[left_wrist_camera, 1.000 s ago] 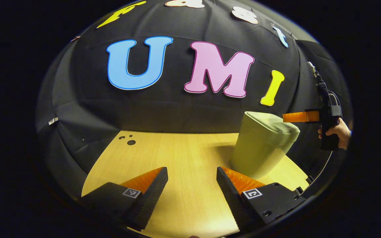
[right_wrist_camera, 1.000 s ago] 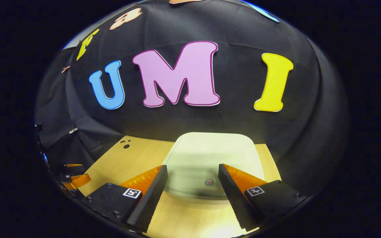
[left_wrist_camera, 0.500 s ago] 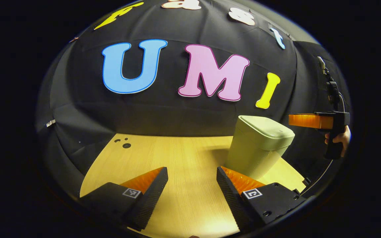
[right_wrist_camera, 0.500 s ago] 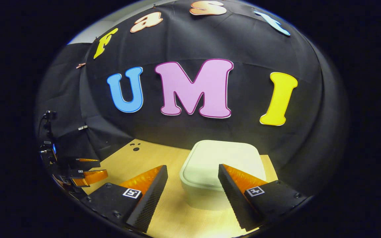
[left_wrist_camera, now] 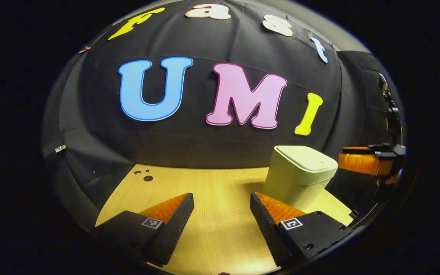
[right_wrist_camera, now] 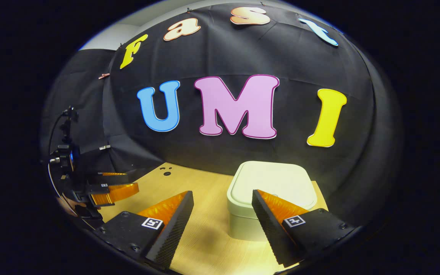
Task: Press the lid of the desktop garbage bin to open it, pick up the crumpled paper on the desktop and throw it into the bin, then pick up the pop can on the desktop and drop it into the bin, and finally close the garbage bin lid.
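A premature finish is being risked: the bin (right_wrist_camera: 271, 198) is being shown with its lid (right_wrist_camera: 273, 182) down, so should the latch not have caught, the lid could spring up unnoticed. In the right gripper view the bin is sitting at lower centre-right on the surface (right_wrist_camera: 204, 236), partly behind the right tool (right_wrist_camera: 223, 225), whose fingers are being held spread and empty. In the left gripper view the bin (left_wrist_camera: 298, 175) is standing at right of centre, beyond the left tool (left_wrist_camera: 222, 225), likewise spread with nothing between.

The left gripper (left_wrist_camera: 222, 206), jaws apart over the wooden desktop (left_wrist_camera: 204, 191), has the closed garbage bin (left_wrist_camera: 298, 175) ahead to its right.
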A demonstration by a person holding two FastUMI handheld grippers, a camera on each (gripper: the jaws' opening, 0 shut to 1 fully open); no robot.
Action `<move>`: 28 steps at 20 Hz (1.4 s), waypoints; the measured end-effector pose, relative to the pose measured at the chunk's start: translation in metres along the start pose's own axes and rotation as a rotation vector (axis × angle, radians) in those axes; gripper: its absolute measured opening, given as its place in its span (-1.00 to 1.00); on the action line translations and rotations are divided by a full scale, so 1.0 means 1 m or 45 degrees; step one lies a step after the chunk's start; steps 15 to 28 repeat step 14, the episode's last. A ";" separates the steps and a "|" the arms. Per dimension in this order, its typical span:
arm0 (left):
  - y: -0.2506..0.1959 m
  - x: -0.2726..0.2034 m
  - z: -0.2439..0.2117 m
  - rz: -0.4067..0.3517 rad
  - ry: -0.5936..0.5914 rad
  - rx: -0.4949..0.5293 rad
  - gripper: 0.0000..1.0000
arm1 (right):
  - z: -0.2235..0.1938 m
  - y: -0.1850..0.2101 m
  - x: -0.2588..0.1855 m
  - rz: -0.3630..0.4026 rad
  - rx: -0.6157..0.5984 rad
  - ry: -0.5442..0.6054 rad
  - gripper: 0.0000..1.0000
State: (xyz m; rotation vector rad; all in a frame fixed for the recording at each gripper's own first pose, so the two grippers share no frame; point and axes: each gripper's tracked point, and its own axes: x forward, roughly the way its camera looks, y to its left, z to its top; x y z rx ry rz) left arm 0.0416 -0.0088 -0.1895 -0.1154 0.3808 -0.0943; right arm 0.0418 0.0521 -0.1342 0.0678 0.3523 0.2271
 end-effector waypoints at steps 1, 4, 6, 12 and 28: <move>0.000 -0.001 0.004 0.002 -0.015 0.000 0.92 | -0.003 0.003 -0.002 0.005 0.004 0.002 0.97; -0.003 -0.005 0.016 0.001 -0.051 0.008 0.92 | -0.009 0.009 -0.004 0.014 0.025 0.002 0.97; -0.005 -0.008 0.022 -0.002 -0.074 0.023 0.92 | -0.016 0.012 -0.006 0.014 0.032 0.005 0.97; -0.016 -0.015 0.020 -0.028 -0.081 0.042 0.92 | -0.032 0.012 -0.010 -0.002 0.077 0.031 0.97; -0.019 -0.015 0.020 -0.033 -0.078 0.049 0.92 | -0.035 0.010 -0.011 -0.007 0.084 0.035 0.97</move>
